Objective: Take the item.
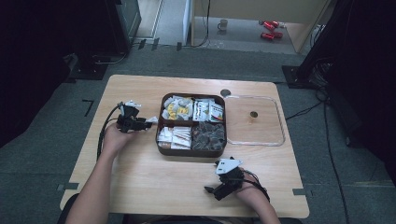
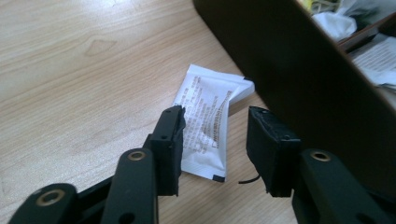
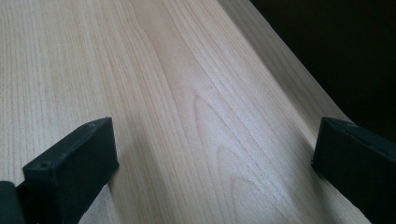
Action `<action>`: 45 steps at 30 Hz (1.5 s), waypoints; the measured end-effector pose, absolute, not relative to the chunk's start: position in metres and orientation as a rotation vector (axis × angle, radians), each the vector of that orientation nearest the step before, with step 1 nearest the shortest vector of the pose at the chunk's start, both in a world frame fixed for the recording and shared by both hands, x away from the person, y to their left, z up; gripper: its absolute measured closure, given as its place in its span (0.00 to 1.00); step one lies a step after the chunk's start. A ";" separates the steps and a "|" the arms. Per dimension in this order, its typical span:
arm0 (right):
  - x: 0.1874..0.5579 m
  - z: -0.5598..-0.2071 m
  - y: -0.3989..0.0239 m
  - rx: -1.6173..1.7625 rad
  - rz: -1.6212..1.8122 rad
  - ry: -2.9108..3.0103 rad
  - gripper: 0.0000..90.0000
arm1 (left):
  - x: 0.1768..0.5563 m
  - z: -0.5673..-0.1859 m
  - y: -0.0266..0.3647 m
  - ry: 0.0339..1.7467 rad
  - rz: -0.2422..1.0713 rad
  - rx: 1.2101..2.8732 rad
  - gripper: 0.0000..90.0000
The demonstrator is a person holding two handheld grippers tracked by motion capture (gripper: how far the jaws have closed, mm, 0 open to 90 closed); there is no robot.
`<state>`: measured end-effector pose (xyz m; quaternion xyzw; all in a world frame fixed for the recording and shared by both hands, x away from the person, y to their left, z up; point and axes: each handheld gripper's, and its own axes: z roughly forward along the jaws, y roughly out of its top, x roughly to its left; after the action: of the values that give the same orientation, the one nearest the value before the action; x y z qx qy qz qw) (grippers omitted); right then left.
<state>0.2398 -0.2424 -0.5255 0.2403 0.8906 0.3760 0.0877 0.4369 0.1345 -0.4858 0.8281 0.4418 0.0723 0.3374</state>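
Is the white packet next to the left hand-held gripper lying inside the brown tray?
No, the packet lies on the table, outside the tray wall.

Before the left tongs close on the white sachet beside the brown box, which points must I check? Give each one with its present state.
1. Left tongs open: ok.
2. White printed paper sachet lies between the jaws: ok.
3. Sachet flat on the light wooden table: not ok, its far end leans against the box wall.
4. Dark brown four-compartment box clear of the jaw beside it: cannot tell.
5. Right tongs open, resting away: ok.
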 end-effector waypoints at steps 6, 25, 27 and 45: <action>0.240 -0.526 -0.242 0.715 1.119 2.652 0.00 | 0.432 -0.477 0.139 1.143 0.175 2.145 0.59; 0.240 -0.525 -0.243 0.717 1.120 2.653 0.00 | 0.407 -0.462 0.154 1.105 0.232 2.076 0.52; 0.240 -0.525 -0.243 0.714 1.121 2.654 0.00 | 0.405 -0.463 0.156 1.103 0.234 2.077 0.52; 0.241 -0.525 -0.243 0.703 1.123 2.661 0.00 | 0.400 -0.477 0.188 1.145 0.317 2.059 0.50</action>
<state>0.2411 -0.2427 -0.5254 0.2356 0.8919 0.3766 0.0845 0.4004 0.1881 -0.4774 0.8036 0.4468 0.1238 0.3732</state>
